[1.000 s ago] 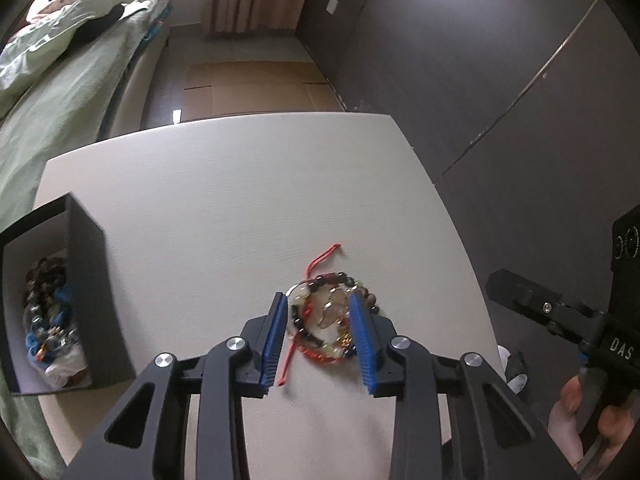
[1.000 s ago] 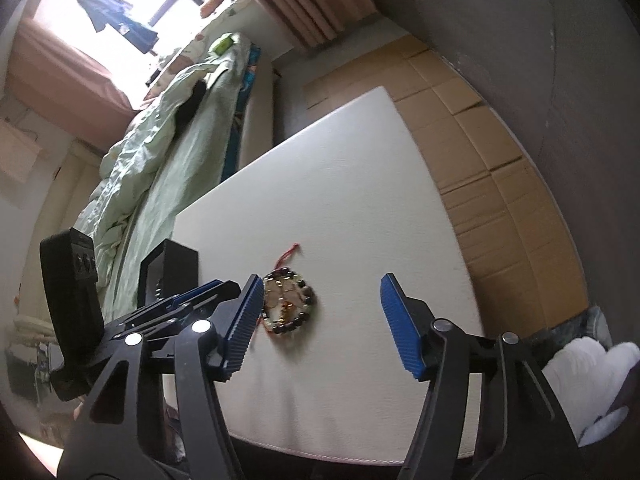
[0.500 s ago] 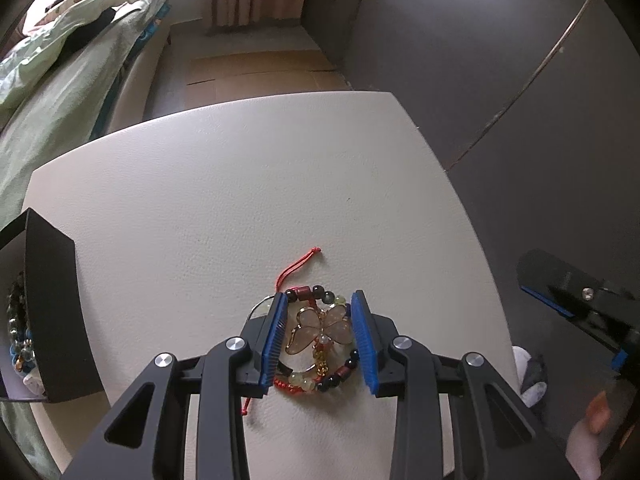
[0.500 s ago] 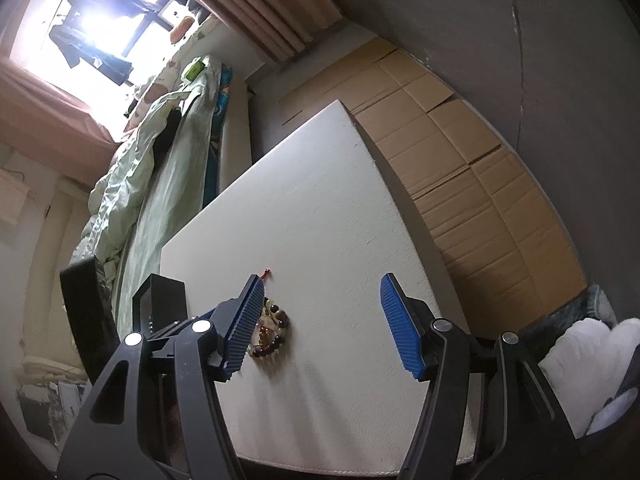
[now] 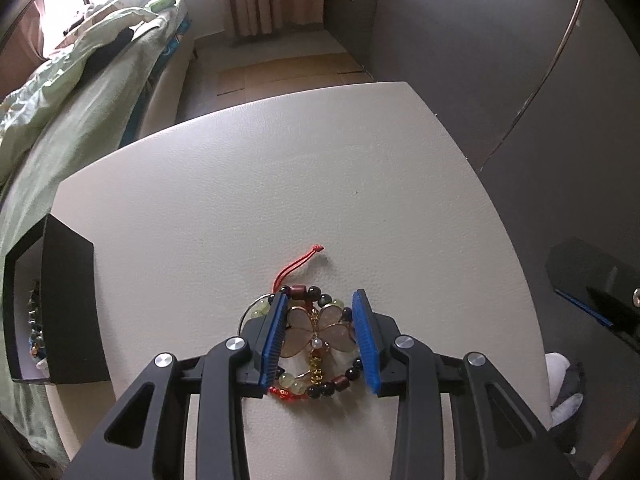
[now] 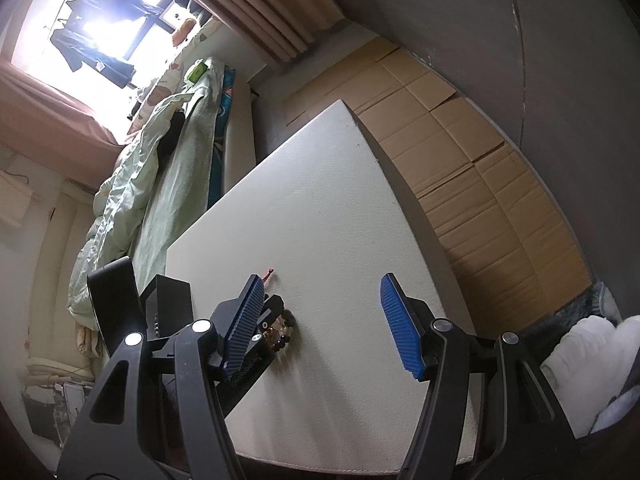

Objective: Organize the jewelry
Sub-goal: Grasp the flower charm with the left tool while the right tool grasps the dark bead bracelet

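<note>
A small heap of beaded bracelets (image 5: 320, 386) with a red cord and a butterfly ornament (image 5: 316, 330) lies on the white table (image 5: 280, 160). My left gripper (image 5: 319, 298) points steeply down over the heap. Its blue pads stand on either side of the butterfly, close to its wings but not clearly pressing, and some beads lie outside the left finger. In the right wrist view the heap (image 6: 285, 334) shows just past the left gripper's fingers (image 6: 276, 306). My right gripper (image 6: 320, 280) hovers to the heap's right, open and holding nothing.
An open black box (image 5: 68, 308) stands at the table's left edge with beaded jewelry (image 5: 34, 328) inside; it also shows as box (image 6: 172, 300). A bed with a green quilt (image 5: 80, 100) runs along the left. Flattened cardboard (image 6: 480, 168) covers the floor to the right.
The left gripper has come forward and down over the bracelets, so its pads now flank the butterfly ornament instead of the heap's near edge. The right gripper has barely shifted.
</note>
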The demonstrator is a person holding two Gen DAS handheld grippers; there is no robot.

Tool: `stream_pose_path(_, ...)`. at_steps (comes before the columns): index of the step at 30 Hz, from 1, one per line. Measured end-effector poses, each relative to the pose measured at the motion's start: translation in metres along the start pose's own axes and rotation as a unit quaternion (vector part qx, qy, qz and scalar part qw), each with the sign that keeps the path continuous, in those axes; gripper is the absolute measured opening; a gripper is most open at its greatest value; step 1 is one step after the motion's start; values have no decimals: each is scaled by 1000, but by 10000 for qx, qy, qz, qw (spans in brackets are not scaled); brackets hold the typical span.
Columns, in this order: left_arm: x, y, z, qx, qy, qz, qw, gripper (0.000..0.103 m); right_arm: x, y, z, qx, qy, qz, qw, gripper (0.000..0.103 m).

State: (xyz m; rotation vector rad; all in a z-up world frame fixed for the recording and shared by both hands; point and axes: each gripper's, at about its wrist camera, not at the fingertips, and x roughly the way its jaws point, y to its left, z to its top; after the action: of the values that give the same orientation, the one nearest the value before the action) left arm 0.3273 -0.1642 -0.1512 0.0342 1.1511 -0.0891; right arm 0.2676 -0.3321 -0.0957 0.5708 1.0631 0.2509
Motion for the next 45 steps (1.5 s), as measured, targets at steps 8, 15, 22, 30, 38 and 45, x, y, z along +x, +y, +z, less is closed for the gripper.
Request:
stream_pose_path(8,-6,13,3,-63,-12,-235,9997,26,4,1,-3,-82,43,-14,10000,62)
stream_pose_path(15,-33,42,8,-210,-271,-500,9982,26,14,15,-8,-249,144,-82,9996,62)
stream_pose_path(22,-62,79,11,-463,-585,-640,9952,26,34,38,-17,-683,370,-191,9968,34)
stream_pose_path(30,-79,110,4,-752,-779,-794,9909,26,63,66,-30,-1393,694,-503,9865,31)
stream_pose_path(38,-103,146,1,-985,-1037,-885,9858,26,95,82,-40,-1980,956,-1044,9699,23)
stream_pose_path(45,-115,181,-6,-1265,-1127,-857,9818,26,103,85,-45,-2197,859,-1402,9616,10)
